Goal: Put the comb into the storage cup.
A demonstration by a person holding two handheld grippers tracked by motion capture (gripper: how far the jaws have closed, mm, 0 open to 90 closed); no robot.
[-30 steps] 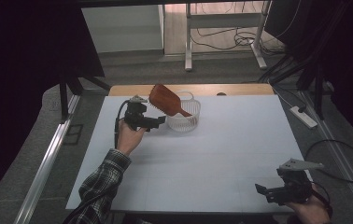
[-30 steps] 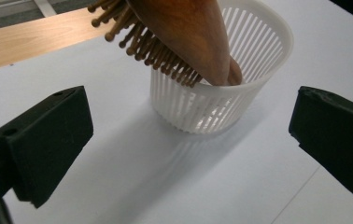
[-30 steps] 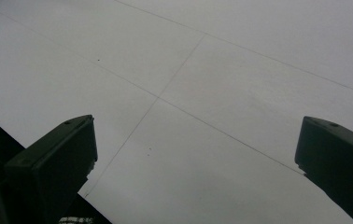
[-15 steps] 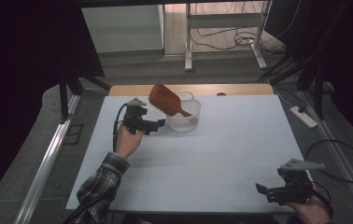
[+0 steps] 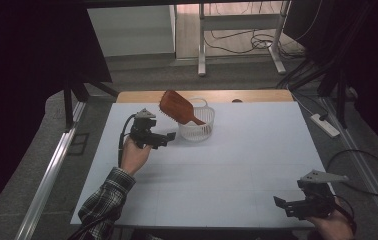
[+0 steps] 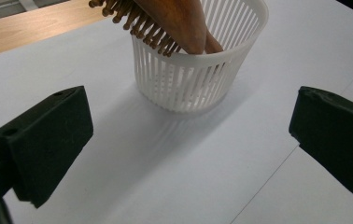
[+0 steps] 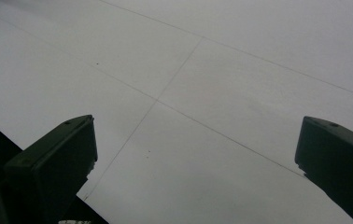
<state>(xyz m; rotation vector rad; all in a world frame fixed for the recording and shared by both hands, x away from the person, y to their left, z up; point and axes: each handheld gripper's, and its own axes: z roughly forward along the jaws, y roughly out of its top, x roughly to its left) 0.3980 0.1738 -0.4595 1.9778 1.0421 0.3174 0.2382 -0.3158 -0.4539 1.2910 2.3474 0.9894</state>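
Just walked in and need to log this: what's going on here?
A person works at a white table with a gripper in each hand. A wooden hairbrush leans in a white basket, handle down. The left gripper sits open beside the basket, holding nothing. The right gripper is open at the near edge.

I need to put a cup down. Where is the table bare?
The table is bare between the left gripper and right gripper, and right of the basket. It is crowded at the far left, where the basket holds the brush.
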